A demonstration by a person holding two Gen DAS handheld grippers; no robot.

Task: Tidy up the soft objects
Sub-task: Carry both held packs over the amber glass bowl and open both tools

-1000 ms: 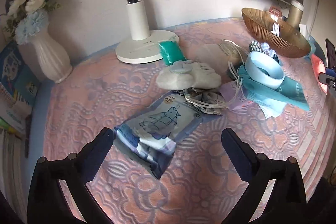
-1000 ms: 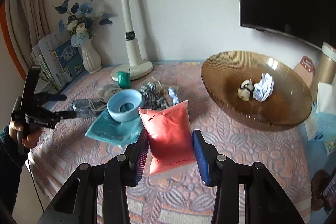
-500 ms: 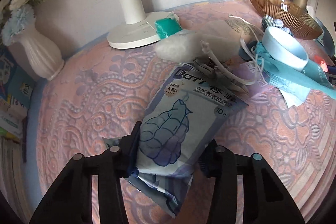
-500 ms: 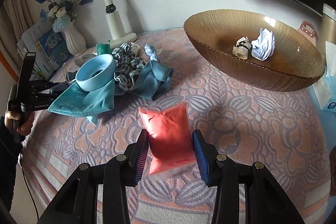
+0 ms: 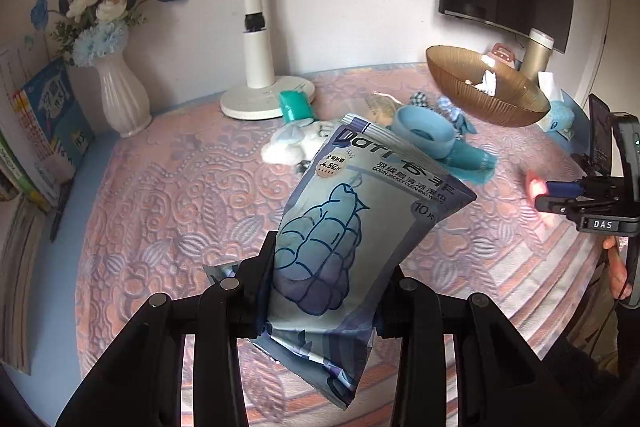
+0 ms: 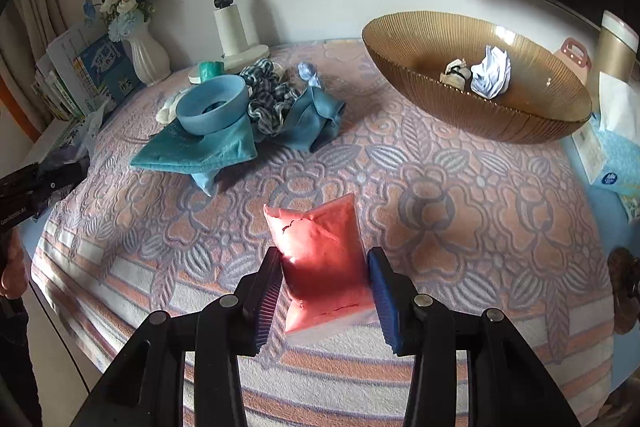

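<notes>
Left wrist view: my left tool [image 5: 324, 281] is clenched on the blue wipes pack [image 5: 352, 227], lifted clear of the patterned table [image 5: 168, 187]. Right wrist view: my right tool's [image 6: 325, 291] jaws are opening, the red pouch [image 6: 320, 263] between them lying on the table. Beyond sit the blue cloth pile [image 6: 240, 131] and amber bowl [image 6: 520, 119].

Wipes pouch [image 5: 360, 223] reading "DOWN JACKET CLEANING WIPES", "10", right tongs [image 5: 560, 197] labelled "DAS"
</notes>
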